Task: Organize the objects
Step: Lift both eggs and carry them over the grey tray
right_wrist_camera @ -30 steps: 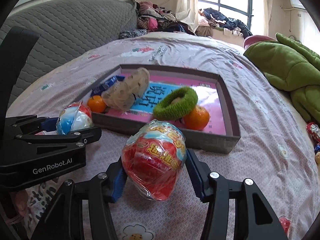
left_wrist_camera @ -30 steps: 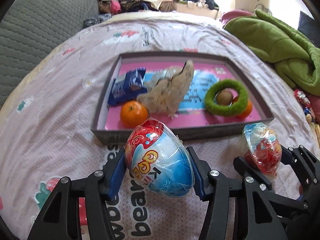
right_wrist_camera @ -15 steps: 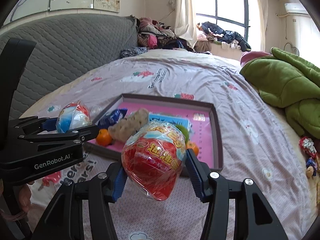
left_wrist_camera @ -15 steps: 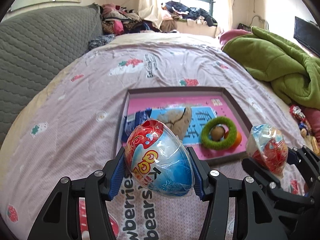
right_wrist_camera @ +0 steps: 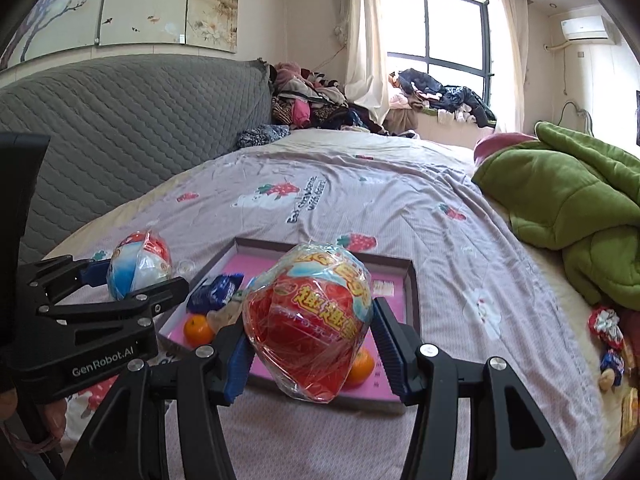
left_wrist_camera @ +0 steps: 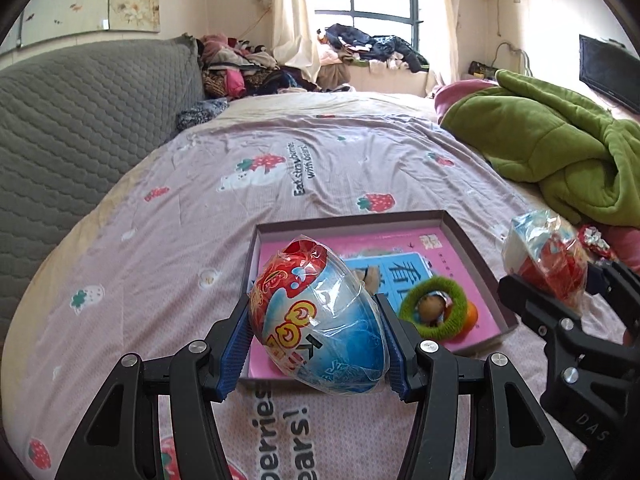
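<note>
- Your left gripper [left_wrist_camera: 316,344] is clamped on the blue-and-red egg-shaped toy in clear crinkled wrap [left_wrist_camera: 316,320]; both blue ribbed pads press its widest part, so the rounded shell cannot roll out sideways.
- Your right gripper [right_wrist_camera: 312,344] is clamped on the red egg-shaped toy in clear wrap [right_wrist_camera: 308,320] in the same way, across the belly, with the loose wrap hanging below the pads.
- Both eggs hang above the bedsheet, near the near edge of the shallow grey-walled tray with a pink floor [left_wrist_camera: 472,248]. Judged from the task, the tray is the collection point.
- The tray already holds a green fuzzy ring [left_wrist_camera: 434,310] with a brown ball inside it at the right, an orange fruit [right_wrist_camera: 198,330] and a blue snack packet [right_wrist_camera: 216,292] at the left, and a beige crumpled bag, mostly hidden.
- Free floor shows along the far edge and the far right corner. Clear the raised near wall before lowering.
- The two grippers stand just beside each other; keep them apart when descending.
- The green blanket [right_wrist_camera: 568,204] lies well right of the tray.
</note>
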### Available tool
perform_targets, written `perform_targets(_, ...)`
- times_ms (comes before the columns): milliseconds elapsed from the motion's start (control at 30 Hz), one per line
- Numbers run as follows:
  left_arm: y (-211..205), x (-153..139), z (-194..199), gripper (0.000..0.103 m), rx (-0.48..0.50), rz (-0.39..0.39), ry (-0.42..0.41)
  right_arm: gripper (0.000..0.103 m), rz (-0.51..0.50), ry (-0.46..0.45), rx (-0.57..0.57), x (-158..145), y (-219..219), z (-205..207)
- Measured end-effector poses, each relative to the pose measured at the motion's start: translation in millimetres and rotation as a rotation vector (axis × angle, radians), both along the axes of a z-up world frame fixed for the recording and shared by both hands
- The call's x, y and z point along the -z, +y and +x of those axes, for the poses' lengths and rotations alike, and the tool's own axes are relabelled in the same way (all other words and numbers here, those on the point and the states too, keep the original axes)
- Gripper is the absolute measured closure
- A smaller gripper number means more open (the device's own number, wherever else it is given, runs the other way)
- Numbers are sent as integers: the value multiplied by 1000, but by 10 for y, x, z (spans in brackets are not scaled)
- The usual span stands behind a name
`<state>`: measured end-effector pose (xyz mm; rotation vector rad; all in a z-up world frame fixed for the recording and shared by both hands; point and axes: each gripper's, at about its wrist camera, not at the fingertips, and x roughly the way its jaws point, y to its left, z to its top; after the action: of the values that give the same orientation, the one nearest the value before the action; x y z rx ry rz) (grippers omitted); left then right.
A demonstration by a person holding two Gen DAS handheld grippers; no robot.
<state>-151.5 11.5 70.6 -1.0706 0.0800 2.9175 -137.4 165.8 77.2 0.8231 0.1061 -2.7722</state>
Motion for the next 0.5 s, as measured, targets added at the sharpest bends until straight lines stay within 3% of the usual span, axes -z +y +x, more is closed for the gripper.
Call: perform_targets(500,76,22,-399,44,-16,-7,27,48,1,23,9,-11,147,-417)
